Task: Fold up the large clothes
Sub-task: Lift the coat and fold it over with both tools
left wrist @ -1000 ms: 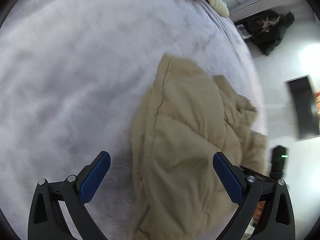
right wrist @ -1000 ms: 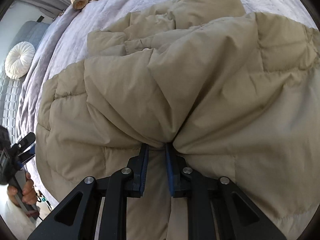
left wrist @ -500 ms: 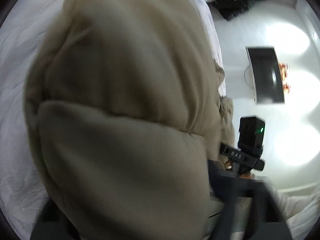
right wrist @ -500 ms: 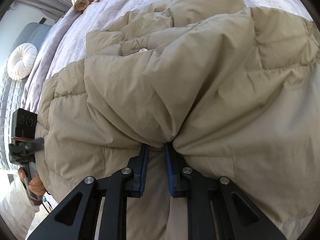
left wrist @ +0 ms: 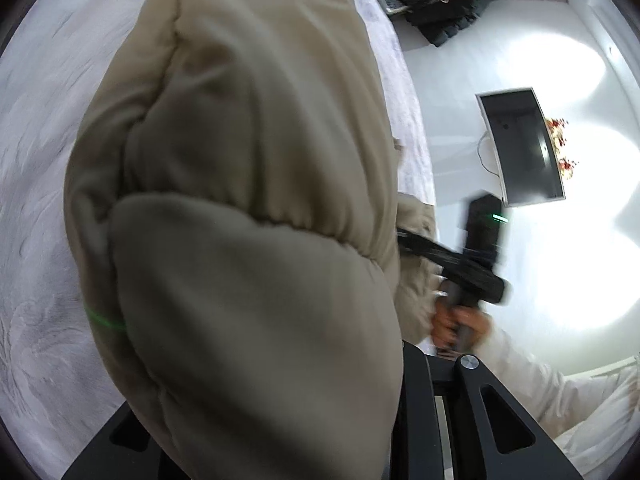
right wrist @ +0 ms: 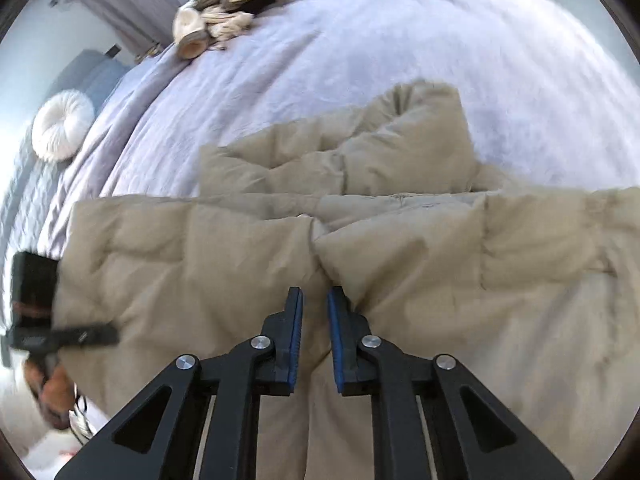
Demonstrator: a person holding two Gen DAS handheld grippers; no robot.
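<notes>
The left gripper's [left wrist: 280,420] fingertips are buried under the beige puffer coat [left wrist: 240,200], so their state cannot be told. A fold of coat [right wrist: 400,248] is apparently pinched between the right gripper's [right wrist: 315,300] nearly closed fingers [right wrist: 297,320], though blur obscures contact.

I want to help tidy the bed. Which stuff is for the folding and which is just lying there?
For folding: coat, left gripper, right gripper.

Just lying about: round cushion, heap of clothes, TV, black coat.

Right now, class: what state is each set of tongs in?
Left tongs: cannot be told; the beige jacket hides the fingertips.
Right tongs: nearly shut, pinching the beige jacket.
</notes>
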